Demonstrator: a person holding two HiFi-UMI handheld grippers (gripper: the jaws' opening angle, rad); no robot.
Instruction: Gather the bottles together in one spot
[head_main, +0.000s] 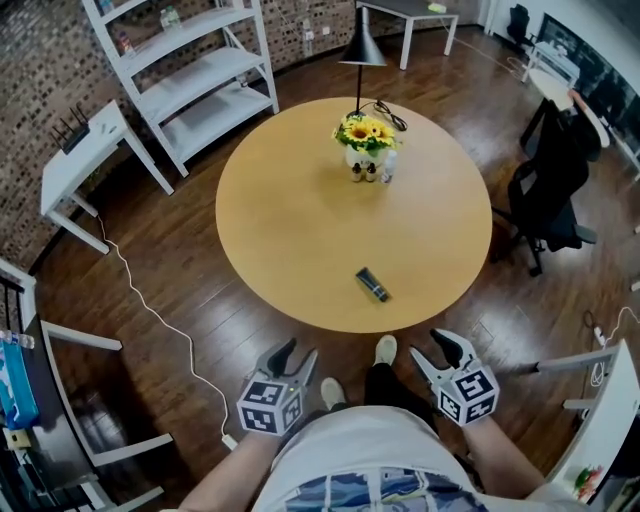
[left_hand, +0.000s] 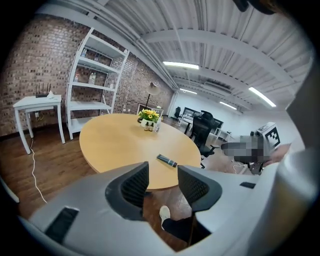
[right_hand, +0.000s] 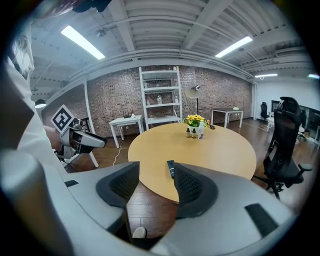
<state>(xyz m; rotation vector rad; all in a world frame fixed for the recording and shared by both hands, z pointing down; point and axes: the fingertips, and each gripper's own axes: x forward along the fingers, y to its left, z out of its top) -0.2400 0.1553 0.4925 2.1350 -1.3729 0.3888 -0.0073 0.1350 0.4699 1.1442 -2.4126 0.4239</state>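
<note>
On the round wooden table (head_main: 300, 230) a dark bottle (head_main: 372, 284) lies on its side near the front edge. Two small brown bottles (head_main: 363, 173) and a white bottle (head_main: 388, 165) stand at the back by a sunflower pot (head_main: 365, 135). My left gripper (head_main: 297, 358) and right gripper (head_main: 437, 352) hang open and empty in front of the table, over the floor. In the left gripper view the gripper (left_hand: 164, 185) points toward the lying dark bottle (left_hand: 166, 160). In the right gripper view the dark bottle (right_hand: 170, 169) shows between the jaws of the gripper (right_hand: 152, 185), far off.
A white shelf (head_main: 195, 70) and a white side table (head_main: 85, 150) stand at the back left. A black office chair (head_main: 548, 195) sits right of the table. A black lamp (head_main: 362, 50) rises behind the flowers. A white cable (head_main: 160, 320) runs over the floor at the left. The person's shoes (head_main: 385, 350) are near the table edge.
</note>
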